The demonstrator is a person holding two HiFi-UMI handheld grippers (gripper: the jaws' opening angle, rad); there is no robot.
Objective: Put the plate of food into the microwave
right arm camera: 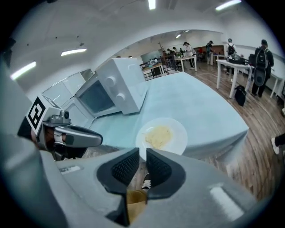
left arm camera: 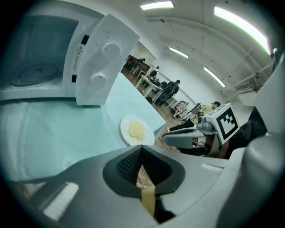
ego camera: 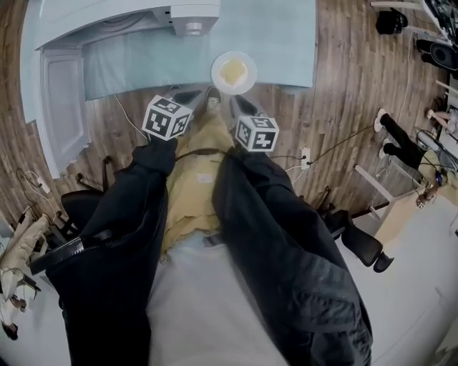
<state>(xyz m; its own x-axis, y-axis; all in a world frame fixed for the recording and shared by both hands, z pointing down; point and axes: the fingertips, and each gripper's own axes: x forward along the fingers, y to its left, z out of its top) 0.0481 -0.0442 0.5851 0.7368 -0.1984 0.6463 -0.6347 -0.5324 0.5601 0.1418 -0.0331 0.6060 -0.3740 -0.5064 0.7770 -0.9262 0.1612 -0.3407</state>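
A white plate [ego camera: 232, 72] with pale yellow food sits near the front edge of the table with the light blue cloth [ego camera: 286, 43]. The white microwave [ego camera: 136, 16] stands at the back left, its door [ego camera: 63, 107] swung open. In the left gripper view its empty cavity [left arm camera: 35, 67] shows, with the plate [left arm camera: 136, 130] to the right. My left gripper [left arm camera: 141, 149] is shut on nothing, just short of the table edge. My right gripper [right arm camera: 143, 153] stands a narrow gap open and empty, with the plate [right arm camera: 161, 136] just beyond it. Both grippers hang over the floor in front of the table.
The table's front edge [ego camera: 200, 89] lies just ahead of both grippers. A cable and socket [ego camera: 306, 154] lie on the wood floor to the right. Office chairs [ego camera: 361, 246] stand around me. People and desks [right arm camera: 231, 58] fill the far side of the room.
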